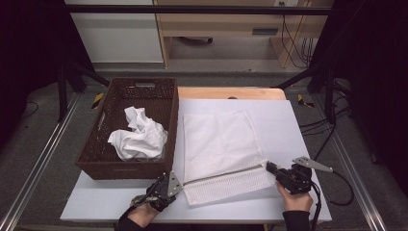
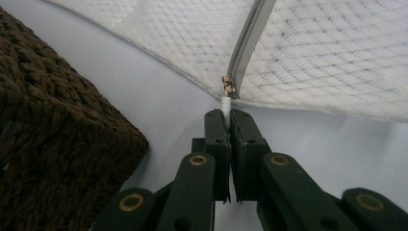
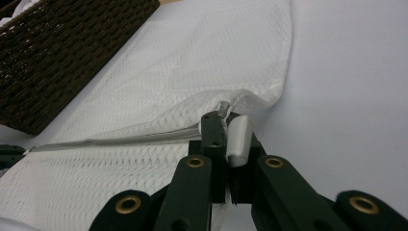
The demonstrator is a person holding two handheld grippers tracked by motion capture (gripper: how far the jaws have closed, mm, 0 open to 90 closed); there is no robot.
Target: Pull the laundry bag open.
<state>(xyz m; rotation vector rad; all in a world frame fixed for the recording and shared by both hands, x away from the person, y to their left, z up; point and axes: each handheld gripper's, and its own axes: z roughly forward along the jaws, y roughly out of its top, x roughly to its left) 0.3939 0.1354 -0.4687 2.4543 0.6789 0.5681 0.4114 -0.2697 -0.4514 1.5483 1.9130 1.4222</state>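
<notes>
A white mesh bag (image 1: 219, 144) lies flat on the white table top (image 1: 298, 125), with a grey zipper (image 1: 226, 174) running across its near end. My left gripper (image 1: 179, 184) is at the zipper's left end, shut on the white pull tab (image 2: 225, 103) just below the brass slider (image 2: 228, 86). At the zipper's right end my right gripper (image 1: 269, 167) is shut on the bag's corner (image 3: 226, 108), which is lifted slightly. The zipper (image 3: 120, 140) stretches taut between the two grippers. A white tab (image 3: 238, 139) lies against the right gripper's jaw.
A brown woven basket (image 1: 125, 166) stands left of the bag, close to my left gripper, with a crumpled white cloth (image 1: 139, 137) inside. Its corner (image 2: 53, 144) looms just left of the left jaws. The table's front edge is near both hands.
</notes>
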